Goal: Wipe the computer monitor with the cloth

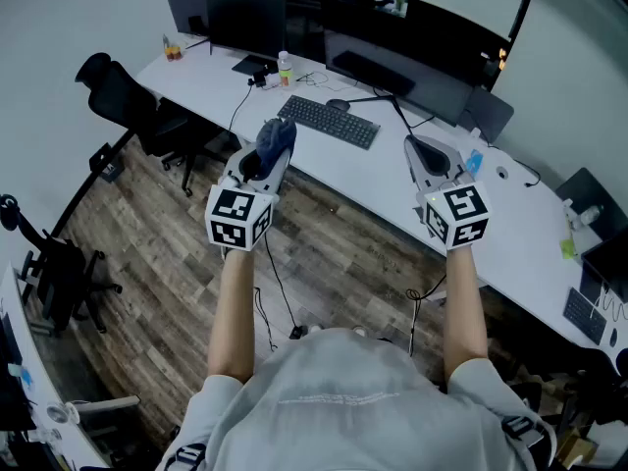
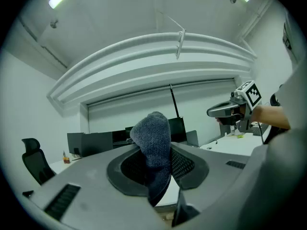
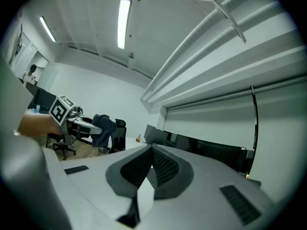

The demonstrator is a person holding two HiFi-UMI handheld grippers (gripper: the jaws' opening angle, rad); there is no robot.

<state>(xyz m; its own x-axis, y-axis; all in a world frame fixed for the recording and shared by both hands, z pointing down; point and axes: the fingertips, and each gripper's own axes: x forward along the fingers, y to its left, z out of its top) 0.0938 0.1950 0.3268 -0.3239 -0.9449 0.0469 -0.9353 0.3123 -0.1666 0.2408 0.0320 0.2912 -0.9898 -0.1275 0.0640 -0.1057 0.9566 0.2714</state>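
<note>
Currently | left gripper: fingers clamped on blue-grey terry cloth, raised ready for the far wide black monitor | right gripper: fingers together, empty, idle.

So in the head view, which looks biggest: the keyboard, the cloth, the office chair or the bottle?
Largest to smallest, as they look:
1. office chair
2. keyboard
3. cloth: it is held nearer the camera, so its rank against the keyboard says little about true size
4. bottle
</note>
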